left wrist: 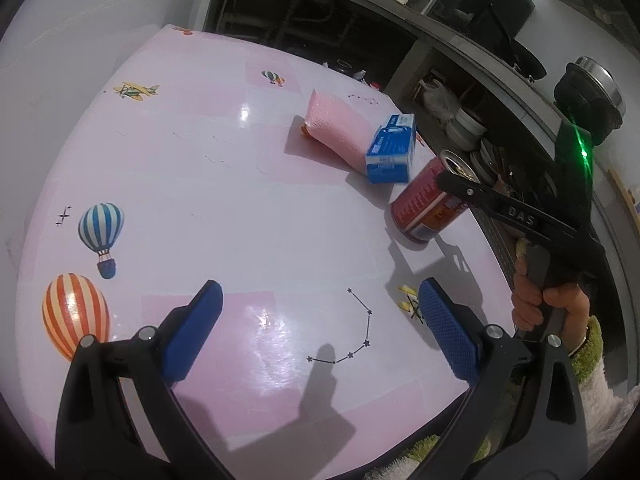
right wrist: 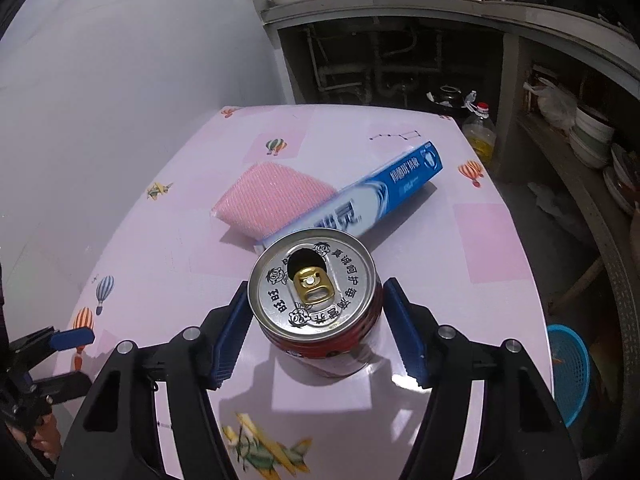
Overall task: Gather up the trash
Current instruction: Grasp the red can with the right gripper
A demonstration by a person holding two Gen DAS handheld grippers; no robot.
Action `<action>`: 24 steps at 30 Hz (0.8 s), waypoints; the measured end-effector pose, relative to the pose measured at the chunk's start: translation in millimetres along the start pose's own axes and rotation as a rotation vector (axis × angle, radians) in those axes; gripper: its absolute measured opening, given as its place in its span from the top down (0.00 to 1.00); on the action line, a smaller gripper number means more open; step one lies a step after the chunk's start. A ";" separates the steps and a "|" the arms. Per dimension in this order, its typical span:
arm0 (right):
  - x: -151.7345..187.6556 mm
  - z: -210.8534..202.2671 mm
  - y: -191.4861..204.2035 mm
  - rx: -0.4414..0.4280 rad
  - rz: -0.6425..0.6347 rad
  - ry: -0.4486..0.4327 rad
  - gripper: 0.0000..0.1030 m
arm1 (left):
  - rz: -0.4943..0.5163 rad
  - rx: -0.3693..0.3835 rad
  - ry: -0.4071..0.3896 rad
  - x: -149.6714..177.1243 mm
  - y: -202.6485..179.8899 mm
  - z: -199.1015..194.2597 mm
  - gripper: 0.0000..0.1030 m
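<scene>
1. Progress: early, by my read. Three trash items all on the counter (right wrist: 500, 240) – red drink can (right wrist: 320, 304), blue toothpaste box (right wrist: 384, 192), pink foam sleeve (right wrist: 272, 200). None binned yet as far as the views show.
2. Blue basket (right wrist: 568, 376) sits on the floor off the counter's right edge; likely the bin, can't confirm.
3. Can: upright, opened, near counter's right-hand edge, just in front of the box end. Box lies partly over the pink foam sleeve.
4. Right gripper (right wrist: 316, 328): tilted down at the can, blue fingers (right wrist: 230, 344) either side of the can body. Left pad looks touching or nearly so, right pad shows a thin gap – not clamped yet, I'd say. No lift.
5. Left gripper (left wrist: 320, 328): hovers over bare counter, pointed downward, fingers wide apart, nothing between them. Well apart from the can.
6. Left to do: close on can, carry it to bin, then box & sleeve.
</scene>
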State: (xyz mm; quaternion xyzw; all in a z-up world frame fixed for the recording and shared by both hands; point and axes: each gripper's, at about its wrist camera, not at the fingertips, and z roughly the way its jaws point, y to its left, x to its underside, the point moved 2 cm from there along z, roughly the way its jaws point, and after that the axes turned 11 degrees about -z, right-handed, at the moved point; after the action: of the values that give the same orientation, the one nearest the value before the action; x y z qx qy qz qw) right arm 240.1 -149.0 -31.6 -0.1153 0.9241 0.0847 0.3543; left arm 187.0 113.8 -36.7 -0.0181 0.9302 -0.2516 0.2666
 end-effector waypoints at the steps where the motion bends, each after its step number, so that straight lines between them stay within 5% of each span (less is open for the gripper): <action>1: 2.5 -2.6 -1.0 0.002 0.003 0.003 0.38 | 0.003 0.000 0.002 -0.3 -1.0 0.7 0.08; 15: 48.0 -48.3 -7.8 0.045 0.053 0.040 0.38 | 0.052 0.041 0.037 -11.2 -19.4 17.6 0.08; 24: 68.1 -65.8 -12.0 0.064 0.112 0.035 0.38 | 0.224 0.137 0.055 -63.3 -95.4 51.5 0.08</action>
State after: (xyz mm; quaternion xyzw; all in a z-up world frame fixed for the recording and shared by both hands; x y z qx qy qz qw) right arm 152.4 -186.6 -30.1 -0.0534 0.9375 0.0726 0.3362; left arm 257.7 17.5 2.1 0.1109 0.9140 -0.2835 0.2682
